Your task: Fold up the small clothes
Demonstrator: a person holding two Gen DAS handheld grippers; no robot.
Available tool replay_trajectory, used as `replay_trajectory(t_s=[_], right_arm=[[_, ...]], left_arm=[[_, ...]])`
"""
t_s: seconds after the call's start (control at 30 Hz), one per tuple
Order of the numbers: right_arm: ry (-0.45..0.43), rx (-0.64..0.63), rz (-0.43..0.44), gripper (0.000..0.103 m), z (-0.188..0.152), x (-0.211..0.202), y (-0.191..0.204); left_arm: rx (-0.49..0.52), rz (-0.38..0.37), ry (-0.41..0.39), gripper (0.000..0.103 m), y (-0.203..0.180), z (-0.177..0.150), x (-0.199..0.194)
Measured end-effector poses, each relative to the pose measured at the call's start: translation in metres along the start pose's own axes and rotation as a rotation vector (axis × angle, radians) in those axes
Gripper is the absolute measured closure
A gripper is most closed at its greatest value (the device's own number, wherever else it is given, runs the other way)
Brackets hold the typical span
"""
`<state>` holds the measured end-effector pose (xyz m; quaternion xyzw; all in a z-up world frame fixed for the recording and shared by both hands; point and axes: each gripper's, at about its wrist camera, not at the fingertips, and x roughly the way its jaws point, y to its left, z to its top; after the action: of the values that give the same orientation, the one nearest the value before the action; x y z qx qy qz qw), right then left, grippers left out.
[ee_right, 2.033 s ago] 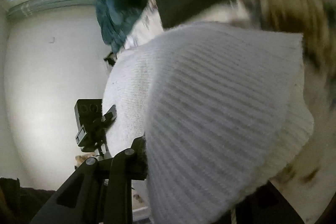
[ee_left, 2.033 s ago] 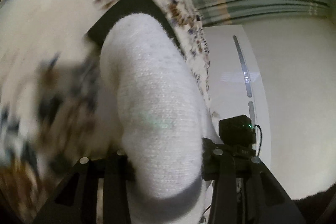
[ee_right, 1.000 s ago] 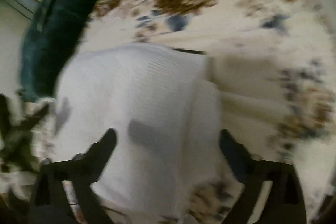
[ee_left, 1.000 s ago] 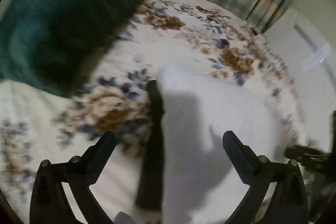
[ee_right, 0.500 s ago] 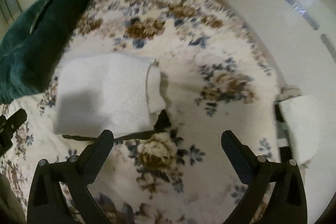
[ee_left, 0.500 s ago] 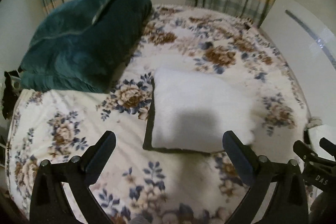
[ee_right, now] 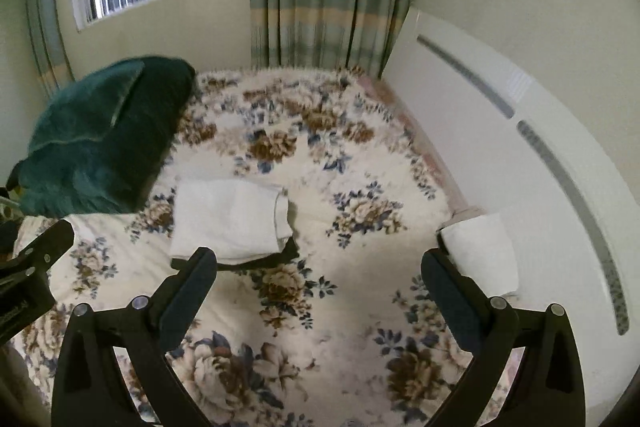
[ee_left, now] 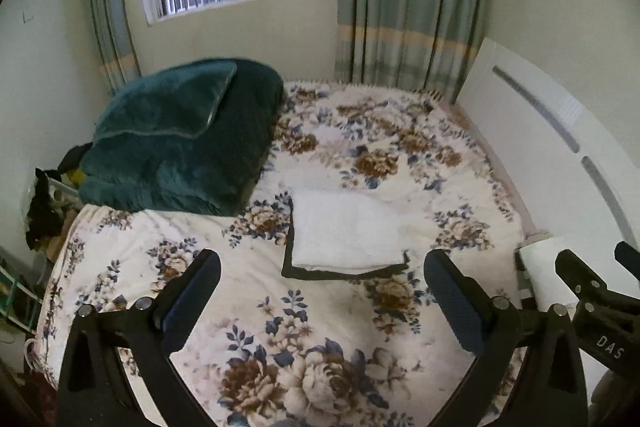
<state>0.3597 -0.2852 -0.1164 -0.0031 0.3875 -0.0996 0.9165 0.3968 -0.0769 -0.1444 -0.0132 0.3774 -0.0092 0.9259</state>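
From the left wrist view, the left gripper (ee_left: 322, 291) hangs wide and empty above the floral bedspread (ee_left: 320, 359); the folded white garment (ee_left: 344, 231) lies mid-bed atop a dark garment (ee_left: 316, 273).

From the right wrist view, the right gripper (ee_right: 318, 291) gapes wide, the white garment (ee_right: 228, 217) near its left finger (ee_right: 188, 291).

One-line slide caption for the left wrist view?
Open left gripper above a floral bedspread; folded white garment lies on a dark garment, beside a green duvet.

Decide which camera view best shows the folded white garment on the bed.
The left wrist view: the folded white garment lies central and unobstructed. In the right wrist view, the right hand-held gripper has a fingertip overlapping the garment's near edge.
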Motion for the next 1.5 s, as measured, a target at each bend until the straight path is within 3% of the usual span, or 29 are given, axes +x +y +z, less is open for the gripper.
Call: replay_trajectory(t_s=[0.3,0.63,0.9,1.5], right_arm=[[-0.102,-0.015,0.039,0.0,-0.014,-0.139,-0.01],[-0.197,-0.017,0.068,0.0,-0.028,-0.235,-0.021],[-0.205,-0.012,0.082,0.0,-0.039,-0.259,-0.028],[-0.208,-0.042,0.097,0.0,-0.033,-0.257,-0.028]], left_arm=[[-0.008,-0.003,-0.061,0.0,0.001,-0.015,-0.113],[-0.018,0.008,-0.102,0.0,0.004,-0.029,-0.173],[-0.016,0.016,-0.131,0.0,0.001,-0.036,-0.194],[-0.029,0.037,-0.147,0.0,-0.002,-0.043,-0.206]])
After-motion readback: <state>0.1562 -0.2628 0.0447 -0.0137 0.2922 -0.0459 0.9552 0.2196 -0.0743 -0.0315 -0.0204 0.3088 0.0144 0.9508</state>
